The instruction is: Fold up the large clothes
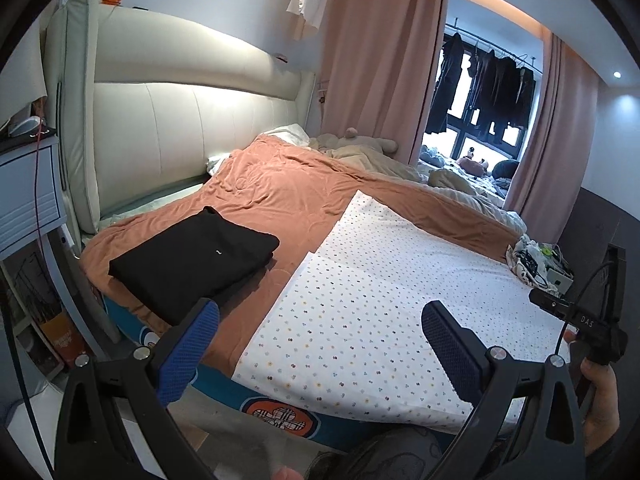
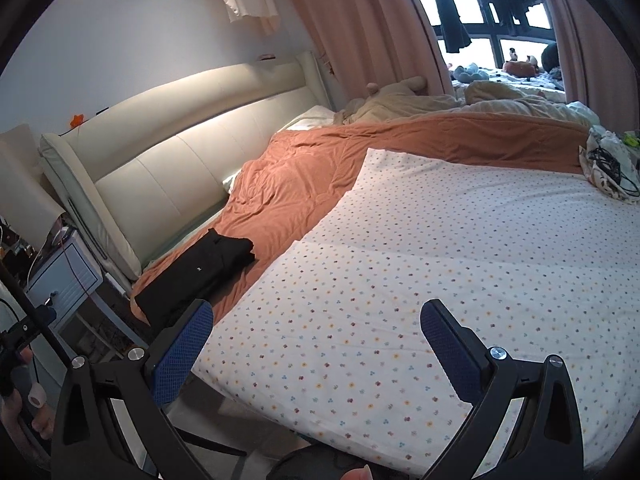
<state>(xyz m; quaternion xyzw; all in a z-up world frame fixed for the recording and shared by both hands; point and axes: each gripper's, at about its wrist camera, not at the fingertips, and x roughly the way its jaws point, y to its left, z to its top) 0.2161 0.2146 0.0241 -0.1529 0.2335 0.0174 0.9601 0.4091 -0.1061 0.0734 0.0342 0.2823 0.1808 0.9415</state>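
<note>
Lying folded on an orange blanket (image 1: 280, 196), a black garment (image 1: 196, 256) sits near the bed's left edge, below a cream headboard (image 1: 192, 128); a white dotted sheet (image 1: 380, 292) is spread flat just beside it, covering the right part of the bed. Both grippers hover over the near edge of the bed with nothing in them; the left gripper (image 1: 320, 316) has its blue-padded fingers (image 1: 192, 352) spread wide, the left pad reaching in front of the garment's near corner in its own view; the right gripper (image 2: 318, 316) is likewise parted wide above the sheet, its left pad overlapping the garment's near end in that view. A hand (image 1: 600, 392) gripping the other handle shows at the left view's right edge; pink curtains (image 1: 380, 60) frame a window (image 1: 480, 120) hung with dark clothes; a bundle with cables (image 2: 608, 168) rests at the sheet's far right; a blue nightstand (image 2: 64, 276) stands by the headboard.
</note>
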